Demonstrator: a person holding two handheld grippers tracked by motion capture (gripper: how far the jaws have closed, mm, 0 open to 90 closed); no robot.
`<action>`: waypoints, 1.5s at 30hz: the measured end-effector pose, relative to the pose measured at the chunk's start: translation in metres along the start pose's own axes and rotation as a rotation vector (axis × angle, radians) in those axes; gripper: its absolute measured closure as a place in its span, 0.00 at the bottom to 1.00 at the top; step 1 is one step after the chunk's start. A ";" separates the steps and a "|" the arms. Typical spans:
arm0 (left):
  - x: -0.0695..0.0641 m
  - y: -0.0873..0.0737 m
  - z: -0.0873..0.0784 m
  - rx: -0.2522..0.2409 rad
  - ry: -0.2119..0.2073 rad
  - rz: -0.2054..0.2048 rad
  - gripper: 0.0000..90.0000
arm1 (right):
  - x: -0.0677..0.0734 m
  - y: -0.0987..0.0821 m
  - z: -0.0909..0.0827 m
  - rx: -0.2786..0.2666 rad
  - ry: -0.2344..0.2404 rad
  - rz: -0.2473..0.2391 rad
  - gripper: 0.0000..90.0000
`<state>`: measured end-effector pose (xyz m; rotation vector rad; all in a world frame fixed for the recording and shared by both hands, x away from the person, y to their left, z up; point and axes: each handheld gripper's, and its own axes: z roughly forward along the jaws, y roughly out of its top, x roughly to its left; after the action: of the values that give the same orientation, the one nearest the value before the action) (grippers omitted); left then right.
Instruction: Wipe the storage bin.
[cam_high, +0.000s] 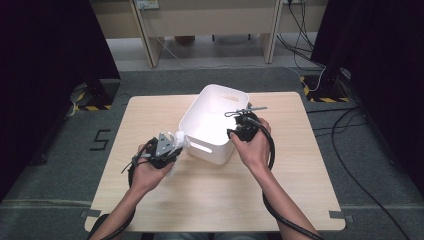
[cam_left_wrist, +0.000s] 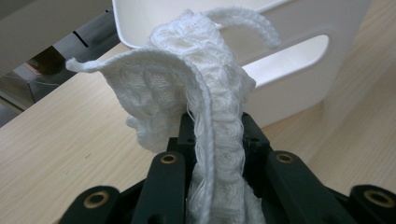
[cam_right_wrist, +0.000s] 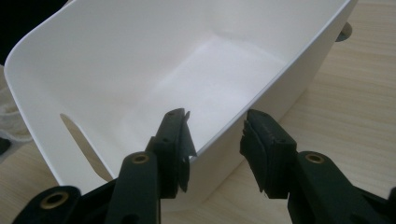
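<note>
I am holding the white cloth (cam_left_wrist: 196, 93) pinched in the left gripper (cam_high: 167, 148) just beside the bin's (cam_high: 200, 122) near-left corner mid-bench, while the right gripper (cam_right_wrist: 217, 140), jaws spread, is straddling its near-right rim.

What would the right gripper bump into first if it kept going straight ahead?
Probably the white bin. The right gripper is open with the bin's rim between its jaws, so it would slide along that wall; depth is hard to judge.

The bin (cam_high: 214, 125) stands on the table (cam_high: 150, 115), near its middle. The cloth (cam_left_wrist: 196, 93) sits between the left gripper's (cam_high: 167, 147) jaws, just left of the bin, seemingly touching its wall. The right gripper (cam_right_wrist: 217, 140) straddles the bin's right rim.
</note>
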<state>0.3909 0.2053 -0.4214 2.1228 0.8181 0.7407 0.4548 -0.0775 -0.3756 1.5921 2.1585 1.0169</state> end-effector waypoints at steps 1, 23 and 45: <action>-0.001 -0.001 0.000 0.000 -0.003 0.003 0.83 | 0.001 0.000 0.001 0.000 -0.004 -0.006 0.66; -0.030 -0.009 -0.012 -0.038 -0.043 0.010 0.83 | 0.001 0.001 -0.004 -0.003 -0.041 -0.090 0.75; -0.030 -0.009 -0.001 -0.067 -0.047 -0.011 0.84 | 0.005 -0.008 -0.001 -0.014 -0.050 -0.152 0.78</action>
<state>0.3684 0.1883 -0.4351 2.0667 0.7685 0.7004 0.4469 -0.0746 -0.3796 1.4069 2.1959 0.9330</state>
